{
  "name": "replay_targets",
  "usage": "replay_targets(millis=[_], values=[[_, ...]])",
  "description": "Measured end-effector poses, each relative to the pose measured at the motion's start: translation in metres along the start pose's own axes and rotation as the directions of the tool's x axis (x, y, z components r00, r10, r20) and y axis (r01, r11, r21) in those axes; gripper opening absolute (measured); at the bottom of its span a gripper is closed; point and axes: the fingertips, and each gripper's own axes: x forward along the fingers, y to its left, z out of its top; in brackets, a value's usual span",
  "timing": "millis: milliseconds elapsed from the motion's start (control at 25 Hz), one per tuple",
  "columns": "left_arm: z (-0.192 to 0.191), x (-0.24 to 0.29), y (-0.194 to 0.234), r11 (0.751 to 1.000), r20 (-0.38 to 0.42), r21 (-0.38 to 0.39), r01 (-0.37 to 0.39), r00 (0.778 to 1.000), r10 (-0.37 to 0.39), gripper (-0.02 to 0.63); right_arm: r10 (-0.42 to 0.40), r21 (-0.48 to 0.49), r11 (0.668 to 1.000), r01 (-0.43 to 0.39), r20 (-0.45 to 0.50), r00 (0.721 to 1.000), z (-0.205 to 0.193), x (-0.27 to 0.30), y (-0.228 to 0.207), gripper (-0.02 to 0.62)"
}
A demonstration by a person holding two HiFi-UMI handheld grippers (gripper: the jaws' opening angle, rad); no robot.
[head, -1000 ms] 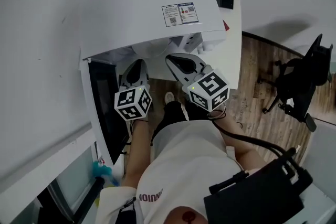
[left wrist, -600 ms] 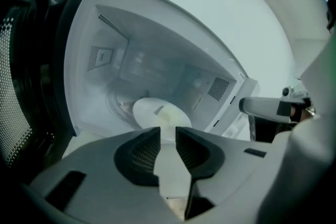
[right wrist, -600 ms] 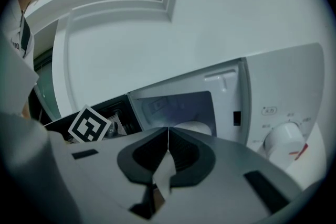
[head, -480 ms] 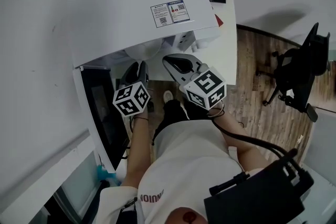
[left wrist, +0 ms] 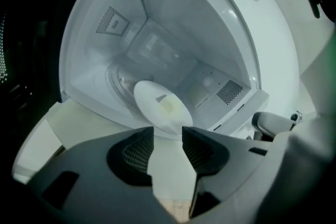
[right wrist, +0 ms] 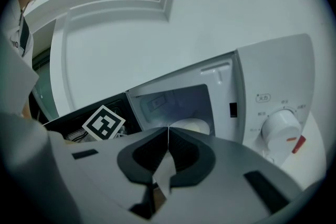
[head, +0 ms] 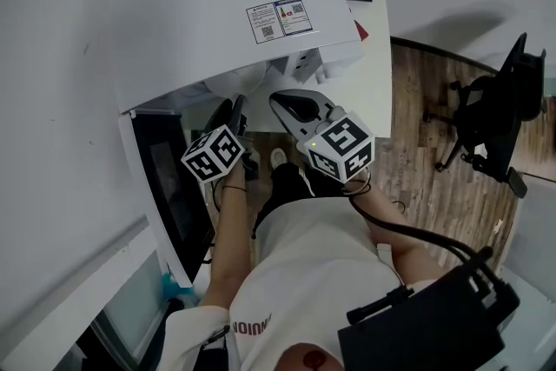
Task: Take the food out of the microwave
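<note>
Two grippers are hovering in front of the open microwave [head: 234, 13], and you are giving each a different job. Nearest you, the right gripper [right wrist: 168, 136] is hanging back with its jaws pressed together on nothing, off to the right of the opening where the control dial [right wrist: 278, 127] is showing; it is probably parked there so that it is not crowding the cavity while the other one is working. The left gripper [left wrist: 168, 134] is taking the lead: its jaws have just been opening and are now standing spread, with nothing between them, only the pale counter [head: 378, 91] showing through the gap. You are pointing them slightly downward at the near rim of the plate [left wrist: 142, 96], which suggests you are lining up a pinch on that rim rather than on what it is carrying. To the left, the dark door [head: 165, 178] is hanging wide open, so it is leaving the whole mouth of the oven free for your reach. Farther in, the plate is sitting on the cavity floor toward the front, with the food [left wrist: 169, 106] lying as a pale piece near its middle; neither gripper is touching it yet. Farthest off, a vent grille [left wrist: 229, 91] is showing low on the right inner wall, clear of the plate.
</note>
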Motion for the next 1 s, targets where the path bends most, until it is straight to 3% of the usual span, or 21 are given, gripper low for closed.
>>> replay_targets(millis=[160, 440, 840, 1000], values=[[0.0, 0.004, 0.001, 0.999, 0.001, -0.051, 0.009, 1.0, -0.009, 0.166, -0.008, 0.011, 1.0, 0.008, -0.003, 1.0, -0.001, 0.0, -0.002, 0.023], [0.003, 0.009, 0.002, 0.969, 0.047, -0.239, 0.07, 0.997, -0.06, 0.166, -0.013, 0.017, 1.0, 0.013, -0.006, 1.0, -0.002, 0.001, -0.003, 0.023], [0.005, 0.015, 0.008, 0.936, 0.076, -0.338, 0.093, 0.995, -0.071, 0.164, -0.013, 0.019, 1.0, 0.014, -0.012, 1.0, -0.002, 0.002, -0.004, 0.023], [0.005, 0.016, 0.01, 0.904, 0.094, -0.411, 0.117, 0.992, -0.086, 0.164, -0.017, 0.021, 1.0, 0.017, -0.011, 1.0, -0.001, 0.002, -0.005, 0.023]])
